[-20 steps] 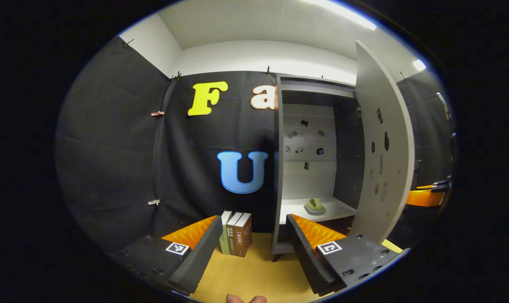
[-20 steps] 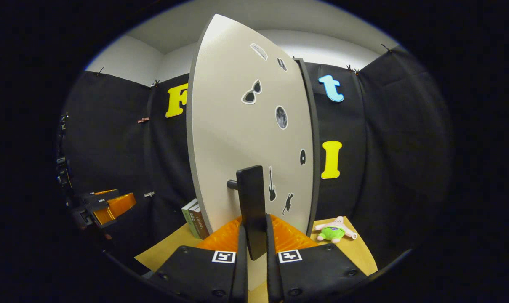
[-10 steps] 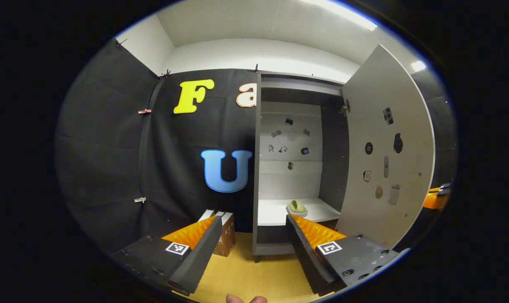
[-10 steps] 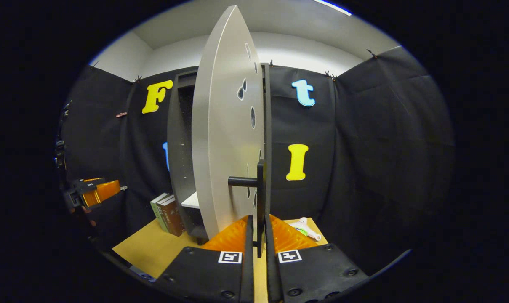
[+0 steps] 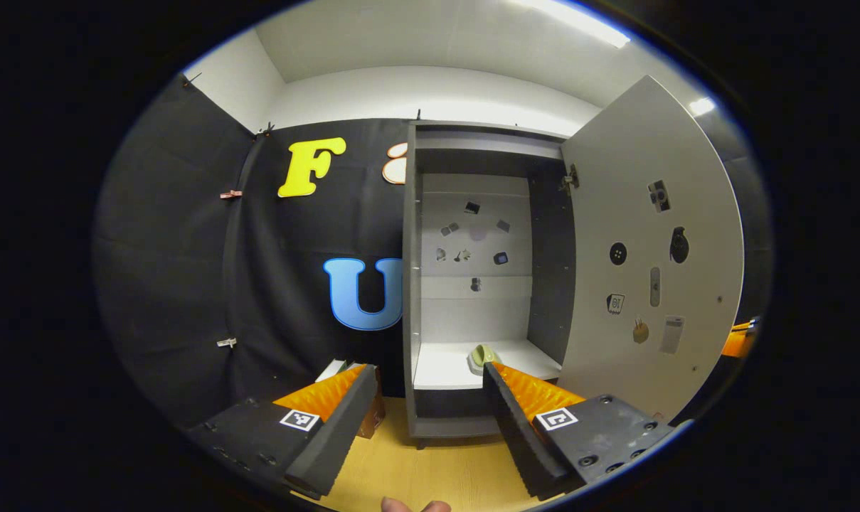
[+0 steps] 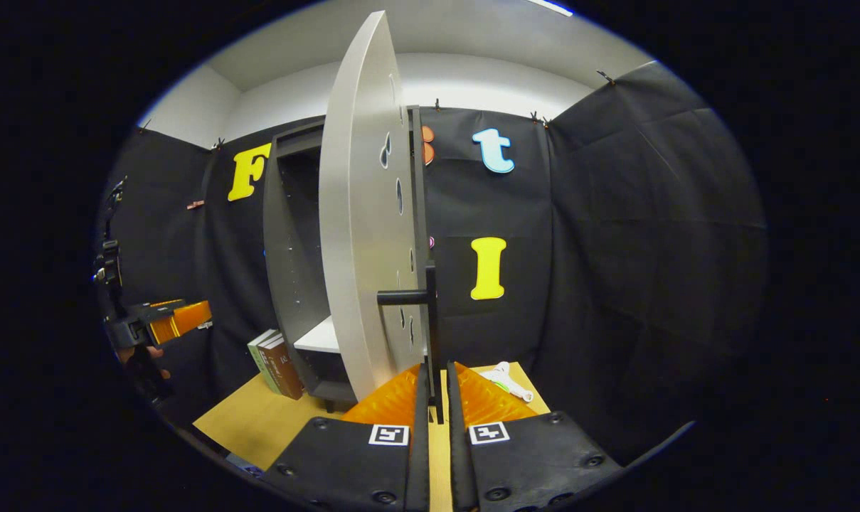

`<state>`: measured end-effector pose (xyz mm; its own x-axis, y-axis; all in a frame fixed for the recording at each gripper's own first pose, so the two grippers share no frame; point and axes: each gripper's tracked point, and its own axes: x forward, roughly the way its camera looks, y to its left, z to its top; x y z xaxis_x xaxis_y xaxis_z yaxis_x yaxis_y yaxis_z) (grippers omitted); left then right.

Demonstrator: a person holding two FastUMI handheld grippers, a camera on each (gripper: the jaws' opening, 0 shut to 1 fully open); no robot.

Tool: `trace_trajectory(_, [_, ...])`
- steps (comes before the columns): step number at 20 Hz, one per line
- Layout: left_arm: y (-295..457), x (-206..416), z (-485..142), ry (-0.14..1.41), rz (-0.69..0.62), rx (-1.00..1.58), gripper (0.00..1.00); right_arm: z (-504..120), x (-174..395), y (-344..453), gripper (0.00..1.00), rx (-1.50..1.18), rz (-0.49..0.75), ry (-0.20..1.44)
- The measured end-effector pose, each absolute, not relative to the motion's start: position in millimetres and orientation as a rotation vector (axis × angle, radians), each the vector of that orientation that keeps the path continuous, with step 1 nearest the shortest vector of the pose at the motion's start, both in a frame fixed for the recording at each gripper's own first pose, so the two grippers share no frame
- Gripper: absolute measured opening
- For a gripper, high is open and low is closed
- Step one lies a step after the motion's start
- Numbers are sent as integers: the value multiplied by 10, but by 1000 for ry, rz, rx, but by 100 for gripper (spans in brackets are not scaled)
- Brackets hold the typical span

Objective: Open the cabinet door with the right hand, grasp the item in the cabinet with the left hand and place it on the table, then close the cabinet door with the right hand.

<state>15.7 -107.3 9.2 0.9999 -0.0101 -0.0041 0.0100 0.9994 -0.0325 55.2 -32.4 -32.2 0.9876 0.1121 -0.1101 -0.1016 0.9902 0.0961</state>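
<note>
- In the left gripper view, we see the cabinet (image 5: 472,284) standing on the wooden table (image 5: 437,469) with its door (image 5: 650,270) swung wide open to the right, stickers showing on the door's inner face.
- The item (image 5: 482,355), a small pale green object on a light base, sits on the cabinet's white lower shelf (image 5: 444,366), toward the front right part of it.
- The left gripper (image 5: 430,419) is held in front of the cabinet, apart from it, with its fingers spread wide and nothing between them; the item lies beyond the right fingertip.
- Some books (image 5: 369,412) stand on the table just left of the cabinet, partly hidden by the left finger.
- In the right gripper view, we see the door (image 6: 365,235) almost edge-on, and its dark handle (image 6: 419,313) runs down between the fingers of the right gripper (image 6: 433,405), which are clenched on the handle's lower end.
- Farther left, the left gripper (image 6: 170,323) appears with a hand (image 6: 149,355) below it, and the books (image 6: 273,363) stand beside the cabinet (image 6: 287,249).
- A small white and green toy (image 6: 504,377) lies on the table (image 6: 259,427) right of the door.
</note>
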Motion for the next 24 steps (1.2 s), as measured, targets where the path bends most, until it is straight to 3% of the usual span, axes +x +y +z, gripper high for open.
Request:
trace_trajectory(3, [-1277,281,100,12,-38,-26,95,-298,470,-425,16,67,99,112])
trace_trajectory(5, [-1412,391,95,22,-63,-38,95,-237,436,-468,28,78,99,84])
trace_trajectory(9, [-1665,746,134,39,-114,-42,95,-205,444,-739,95,58,38,34])
trace_trajectory(15, [-2109,1556,-129,160,-222,-77,93,-329,410,-1020,96,44,-28,59])
trace_trajectory(21, [-2237,2387,-448,288,-239,-115,93,-452,389,-1308,96,60,-65,85])
trace_trajectory(22, [-2218,2517,-461,294,-226,-105,93,-499,411,-1363,92,66,-71,92])
trace_trajectory(23, [-2224,2651,-489,305,-217,-96,93,-522,427,-1402,96,69,-77,97])
trace_trajectory(24, [-2240,2789,-536,318,-212,-90,92,-539,484,-1436,92,70,-82,101])
